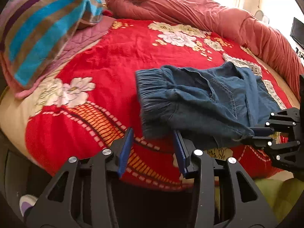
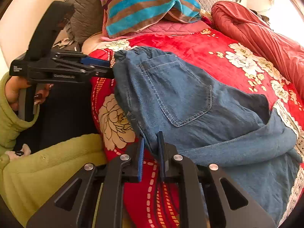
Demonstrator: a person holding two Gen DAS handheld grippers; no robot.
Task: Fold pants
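Blue denim pants (image 1: 199, 102) with an elastic waistband lie folded on a red flowered blanket (image 1: 114, 60). In the right wrist view a back pocket (image 2: 176, 91) faces up. My left gripper (image 1: 153, 131) is open at the near waistband corner; the cloth edge lies between its blue pads (image 1: 125, 152) without being pinched. In the right wrist view the left gripper (image 2: 111, 69) reaches the waistband from the left. My right gripper (image 2: 152, 136) is shut on the near edge of the pants (image 2: 237, 142). The left wrist view has the right gripper (image 1: 251, 134) clamping a corner at far right.
A striped blue and brown towel (image 1: 41, 30) lies on a pink pillow at the back left. A rolled rust-red quilt (image 1: 209, 13) runs along the far side. Grey quilted pillows (image 2: 83, 5) sit behind. A green sleeve (image 2: 47, 163) and a hand (image 2: 15, 93) are at the bed's near edge.
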